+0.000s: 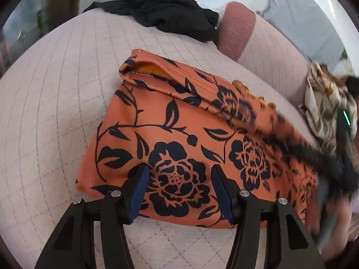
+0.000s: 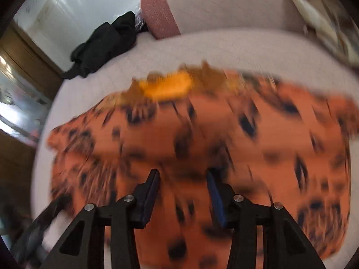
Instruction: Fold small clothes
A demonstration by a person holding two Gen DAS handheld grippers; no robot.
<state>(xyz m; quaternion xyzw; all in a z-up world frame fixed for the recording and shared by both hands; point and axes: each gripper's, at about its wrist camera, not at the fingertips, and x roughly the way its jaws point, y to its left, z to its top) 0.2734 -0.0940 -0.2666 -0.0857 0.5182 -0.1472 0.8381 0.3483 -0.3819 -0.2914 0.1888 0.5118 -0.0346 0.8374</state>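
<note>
An orange garment with black flowers (image 1: 179,123) lies folded on the pale quilted surface (image 1: 56,112). Its far edge is turned over and shows a yellow lining. My left gripper (image 1: 179,174) is open, its blue pads over the garment's near edge, holding nothing. In the right wrist view the same garment (image 2: 202,145) is blurred by motion. My right gripper (image 2: 182,179) is open over the cloth. The right gripper also shows as a dark blur in the left wrist view (image 1: 332,157), at the garment's right end.
A black garment (image 1: 166,13) lies crumpled at the far edge; it also shows in the right wrist view (image 2: 105,44). A pink cushion (image 1: 235,27) stands behind the garment. A beige patterned cloth (image 1: 325,103) lies at the right.
</note>
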